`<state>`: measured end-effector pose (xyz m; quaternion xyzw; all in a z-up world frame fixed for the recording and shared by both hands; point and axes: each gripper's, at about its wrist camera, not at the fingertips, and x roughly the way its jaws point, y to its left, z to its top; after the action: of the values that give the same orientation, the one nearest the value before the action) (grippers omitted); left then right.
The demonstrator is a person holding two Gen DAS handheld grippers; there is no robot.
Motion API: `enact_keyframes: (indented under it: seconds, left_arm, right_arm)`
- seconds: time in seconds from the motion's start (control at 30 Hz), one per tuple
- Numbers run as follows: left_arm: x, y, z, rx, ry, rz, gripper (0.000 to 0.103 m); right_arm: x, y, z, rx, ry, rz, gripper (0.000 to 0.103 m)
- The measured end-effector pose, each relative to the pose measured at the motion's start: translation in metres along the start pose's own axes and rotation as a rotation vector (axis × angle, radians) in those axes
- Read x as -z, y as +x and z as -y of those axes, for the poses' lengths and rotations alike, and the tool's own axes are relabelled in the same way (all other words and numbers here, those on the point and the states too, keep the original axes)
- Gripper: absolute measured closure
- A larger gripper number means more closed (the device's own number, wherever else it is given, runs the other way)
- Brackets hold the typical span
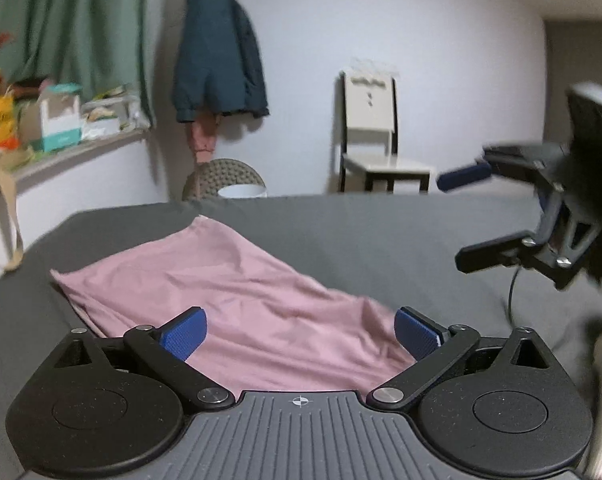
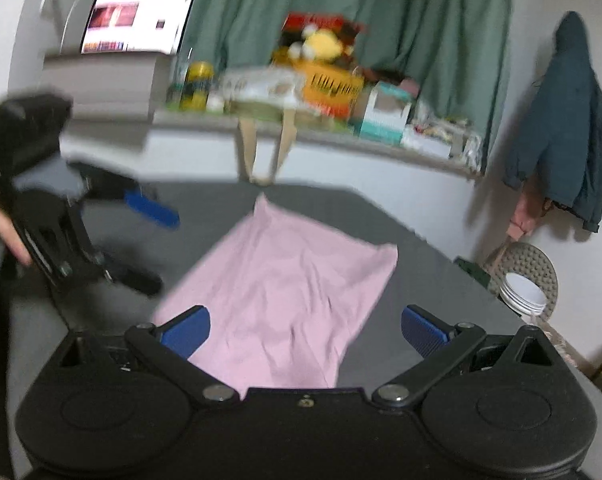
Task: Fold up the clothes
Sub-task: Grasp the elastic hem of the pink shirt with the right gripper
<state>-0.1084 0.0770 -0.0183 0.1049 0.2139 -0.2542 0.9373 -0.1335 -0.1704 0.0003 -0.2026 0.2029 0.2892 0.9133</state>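
Observation:
A pink garment [image 1: 241,296] lies folded into a rough rectangle, a little wrinkled, on the grey surface [image 1: 381,236]. My left gripper [image 1: 299,334] hovers at the garment's near edge, open, with nothing pinched between its blue pads. The right gripper [image 1: 465,216] hangs in the air at the far right, off the cloth, and is open too. In the right wrist view the same garment [image 2: 285,280] stretches away from my right gripper [image 2: 305,336], whose jaws stand wide apart above its near end. The left gripper [image 2: 157,244] is blurred at the left, held by a hand [image 2: 5,236].
A cluttered shelf [image 2: 341,136] with boxes runs under a green curtain [image 2: 381,20]. A lit monitor [image 2: 137,20] stands at the back left. A dark jacket [image 1: 217,52] hangs on the wall. A chair [image 1: 373,140] and a stool with white bowls [image 2: 525,292] stand beyond the surface.

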Motion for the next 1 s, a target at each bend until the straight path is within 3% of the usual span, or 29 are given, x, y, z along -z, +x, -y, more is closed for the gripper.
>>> enact_keyframes:
  seconds: [0.1,0.2,0.27,0.33,0.37,0.47,0.5,0.6,0.67,0.73,0.8,0.87,1.0]
  left_arm:
    - [0.002,-0.001,0.018,0.01,0.15,-0.059,0.005]
    - [0.004,-0.001,0.038,0.069,0.265,-0.115,0.005]
    - [0.005,-0.001,0.05,0.107,0.332,-0.143,0.011]
    - [0.007,-0.001,0.06,0.148,0.379,-0.169,0.018]
    - [0.007,0.0,0.064,0.167,0.394,-0.183,0.024]
    - [0.01,-0.001,0.072,0.194,0.431,-0.22,0.028]
    - [0.011,-0.001,0.074,0.2,0.444,-0.233,0.028]
    - [0.01,-0.005,0.075,0.196,0.443,-0.24,0.028]
    - [0.008,-0.009,0.071,0.204,0.402,-0.224,0.028]
    - [0.006,-0.008,0.066,0.197,0.372,-0.22,0.028]
    - [0.008,-0.005,0.065,0.184,0.371,-0.24,0.029]
    - [0.011,0.001,0.068,0.16,0.391,-0.272,0.042]
    - [0.012,0.005,0.07,0.152,0.402,-0.292,0.045]
  right_arm:
    - [0.008,0.005,0.004,0.018,-0.089,-0.086,0.003]
    - [0.021,0.005,0.003,-0.025,-0.208,-0.164,0.018]
    - [0.029,0.006,-0.002,-0.08,-0.264,-0.215,0.031]
    - [0.037,0.008,-0.014,-0.132,-0.327,-0.237,0.037]
    - [0.04,0.009,-0.02,-0.152,-0.365,-0.239,0.038]
    - [0.047,0.015,-0.04,-0.214,-0.432,-0.25,0.039]
    - [0.047,0.018,-0.043,-0.23,-0.434,-0.258,0.039]
    - [0.042,0.024,-0.036,-0.287,-0.341,-0.279,0.054]
    - [0.036,0.021,-0.021,-0.306,-0.241,-0.256,0.055]
    - [0.033,0.019,-0.009,-0.272,-0.175,-0.244,0.055]
    - [0.034,0.021,-0.007,-0.241,-0.167,-0.263,0.056]
    - [0.038,0.026,-0.013,-0.221,-0.197,-0.299,0.06]
    - [0.041,0.034,-0.021,-0.183,-0.231,-0.349,0.066]
